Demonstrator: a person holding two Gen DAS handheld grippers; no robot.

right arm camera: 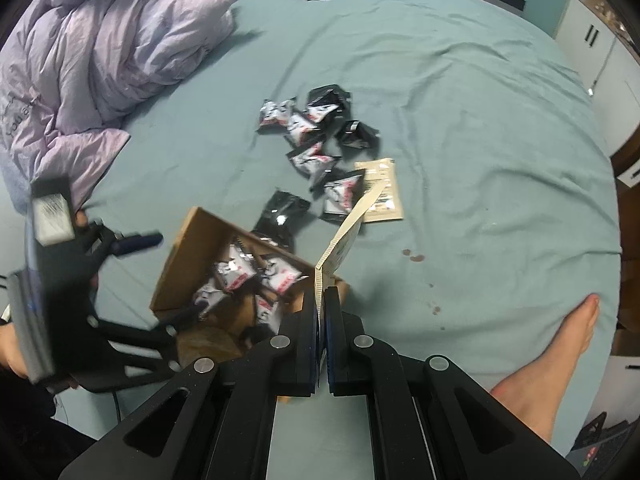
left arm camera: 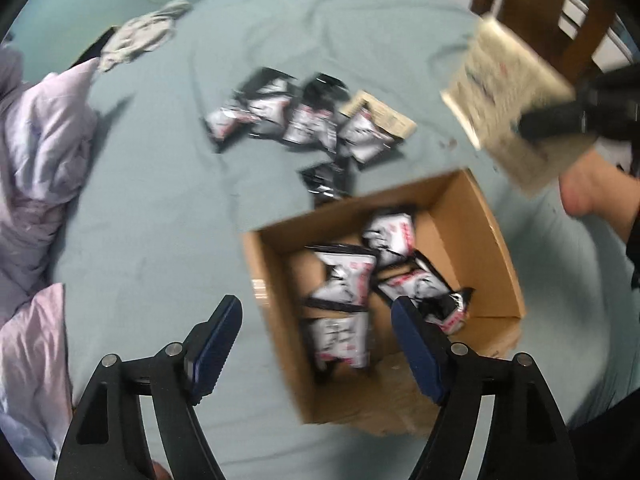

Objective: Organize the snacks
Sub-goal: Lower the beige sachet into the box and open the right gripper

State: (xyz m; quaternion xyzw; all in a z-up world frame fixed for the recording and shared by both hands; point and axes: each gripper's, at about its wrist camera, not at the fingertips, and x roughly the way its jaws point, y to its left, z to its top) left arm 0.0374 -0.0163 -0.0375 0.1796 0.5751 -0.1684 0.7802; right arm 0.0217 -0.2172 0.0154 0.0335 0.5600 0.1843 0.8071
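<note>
Left gripper is hanging over the cardboard box, jaws spread wide, gripping nothing. Right gripper is pinching a beige packet edge-on above the box's right side. Black-and-white snack packs are lying scattered on the bedsheet beyond, others inside the box.

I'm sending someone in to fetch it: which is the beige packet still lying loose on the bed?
On the blue-green bed sheet, beyond the cardboard box, lies a scatter of black-and-white snack packets. The beige packet lies at its right edge: flat, pale and larger than its neighbours.
</note>
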